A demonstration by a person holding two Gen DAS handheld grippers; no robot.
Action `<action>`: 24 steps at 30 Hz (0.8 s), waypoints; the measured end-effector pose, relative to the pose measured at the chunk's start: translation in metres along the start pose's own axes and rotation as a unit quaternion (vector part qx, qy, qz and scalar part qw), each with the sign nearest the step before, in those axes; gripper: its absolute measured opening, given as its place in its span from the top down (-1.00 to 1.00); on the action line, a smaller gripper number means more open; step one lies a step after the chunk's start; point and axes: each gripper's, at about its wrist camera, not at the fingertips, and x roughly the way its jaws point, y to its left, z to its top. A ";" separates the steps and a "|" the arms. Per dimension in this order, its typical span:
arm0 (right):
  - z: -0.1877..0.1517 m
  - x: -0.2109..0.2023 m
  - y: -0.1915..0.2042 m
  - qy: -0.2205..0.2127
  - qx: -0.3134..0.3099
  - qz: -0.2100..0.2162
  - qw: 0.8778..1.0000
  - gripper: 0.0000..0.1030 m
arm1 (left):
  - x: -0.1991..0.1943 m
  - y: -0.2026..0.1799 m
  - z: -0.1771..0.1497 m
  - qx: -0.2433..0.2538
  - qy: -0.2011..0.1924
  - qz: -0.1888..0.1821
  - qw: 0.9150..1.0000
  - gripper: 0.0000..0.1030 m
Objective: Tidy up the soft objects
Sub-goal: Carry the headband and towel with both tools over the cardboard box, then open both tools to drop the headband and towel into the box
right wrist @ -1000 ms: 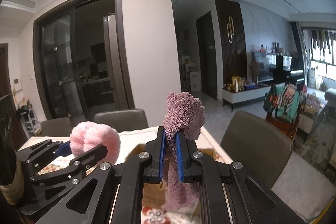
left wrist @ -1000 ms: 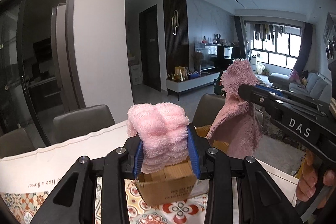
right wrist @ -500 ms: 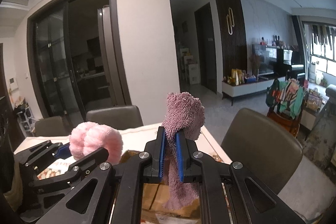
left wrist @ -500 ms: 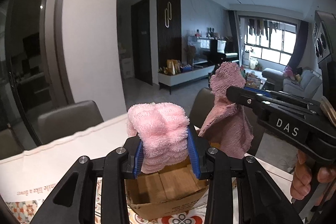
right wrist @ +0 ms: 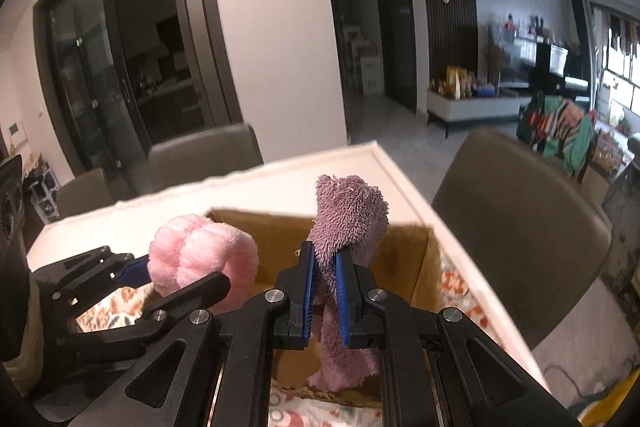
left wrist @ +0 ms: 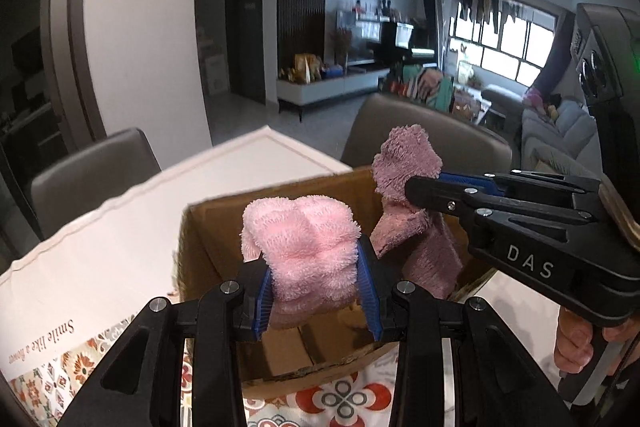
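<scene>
From my left wrist feed, the open brown cardboard box [left wrist: 208, 227] has its floor mostly hidden behind the fluffy light-pink folded cloth [left wrist: 304, 247]. The hand [left wrist: 576, 343] on the right tool's handle is cut off by the frame edge. Small shelf items in the background are too blurred to identify (right view likewise).

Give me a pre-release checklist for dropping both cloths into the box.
1. Left gripper clamped on light pink cloth: ok.
2. Right gripper clamped on mauve cloth: ok.
3. Cardboard box open at top: ok.
4. Both cloths over the box opening: ok.
5. Mauve cloth's hanging tail inside the box walls: ok.
6. Space left in the box bottom: cannot tell, mostly hidden.
</scene>
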 end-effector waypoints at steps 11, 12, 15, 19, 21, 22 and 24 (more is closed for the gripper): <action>-0.019 0.020 -0.008 0.081 0.011 -0.002 0.997 0.73 | 0.014 -0.002 -0.005 -0.001 0.028 0.010 1.000 -0.17; -0.020 0.020 -0.008 0.086 0.010 -0.002 0.996 0.69 | 0.011 -0.004 -0.005 0.000 0.025 0.012 1.000 -0.18; -0.020 0.017 -0.009 0.090 0.016 0.000 0.996 0.44 | 0.010 -0.002 -0.005 0.003 0.025 0.019 1.000 -0.23; -0.020 0.012 -0.011 0.082 0.020 -0.007 0.996 0.35 | 0.001 -0.001 -0.007 0.002 0.017 0.035 0.999 -0.27; -0.019 0.009 -0.010 0.078 0.019 -0.010 0.997 0.25 | -0.005 -0.001 -0.008 0.001 0.015 0.044 0.999 -0.28; -0.019 0.007 -0.009 0.076 0.017 -0.012 0.997 0.25 | -0.008 -0.001 -0.009 0.000 0.014 0.048 0.999 -0.28; -0.018 0.002 -0.005 0.069 0.013 -0.014 0.997 0.25 | -0.015 0.000 -0.010 -0.002 0.010 0.059 0.998 -0.28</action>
